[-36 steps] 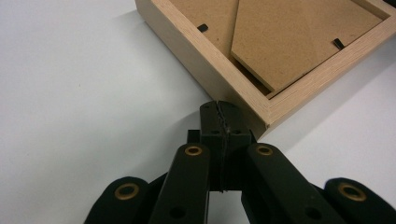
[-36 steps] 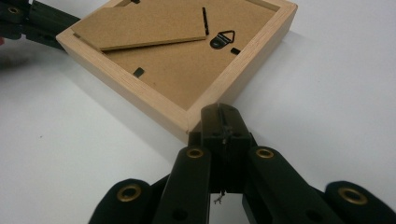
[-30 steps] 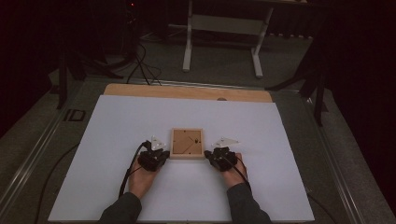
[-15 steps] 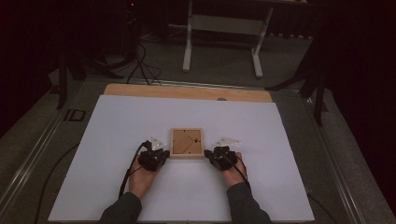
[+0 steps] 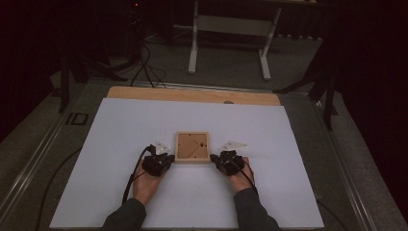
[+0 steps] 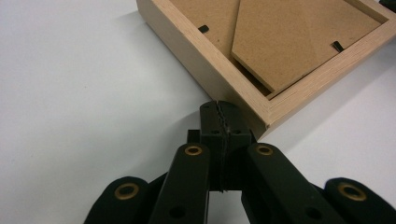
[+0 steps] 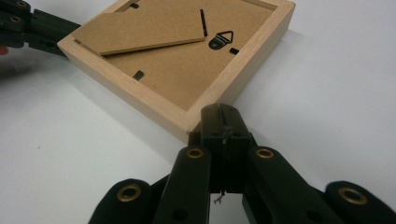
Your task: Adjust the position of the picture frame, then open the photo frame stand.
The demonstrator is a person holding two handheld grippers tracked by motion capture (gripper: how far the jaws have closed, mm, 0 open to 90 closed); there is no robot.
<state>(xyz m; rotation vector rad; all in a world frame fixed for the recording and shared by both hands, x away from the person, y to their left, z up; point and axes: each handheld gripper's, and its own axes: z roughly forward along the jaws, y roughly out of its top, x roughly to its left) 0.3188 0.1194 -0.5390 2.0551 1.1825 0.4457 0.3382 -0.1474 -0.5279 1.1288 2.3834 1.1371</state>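
- The wooden picture frame (image 5: 192, 147) lies face down near the middle of the white sheet (image 5: 120, 125) that covers the table, its brown backing board up.
- Your left gripper (image 6: 218, 108) has its jaws pressed together with nothing between them. The tips sit at the frame's near left corner, against or just short of the wood; I can't tell which.
- Your right gripper (image 7: 223, 114) is likewise closed on nothing, tips right at the frame's near right corner. Contact can't be confirmed here either.
- In the high view, your left gripper (image 5: 157, 161) and right gripper (image 5: 227, 159) flank the frame's near edge, one on each side, with your hands resting low on the sheet behind them.
- In the right gripper view, the backing shows a metal hanger loop (image 7: 222, 38) and a fold-out stand panel (image 7: 140, 30) lying a little raised over the board. Small black retaining tabs (image 7: 138, 73) sit along the inner rim.
- In the left gripper view, the stand panel (image 6: 299, 37) overlaps the backing, one edge lifted slightly off it.
- A strip of bare wooden tabletop (image 5: 192, 95) shows past the sheet's far edge.
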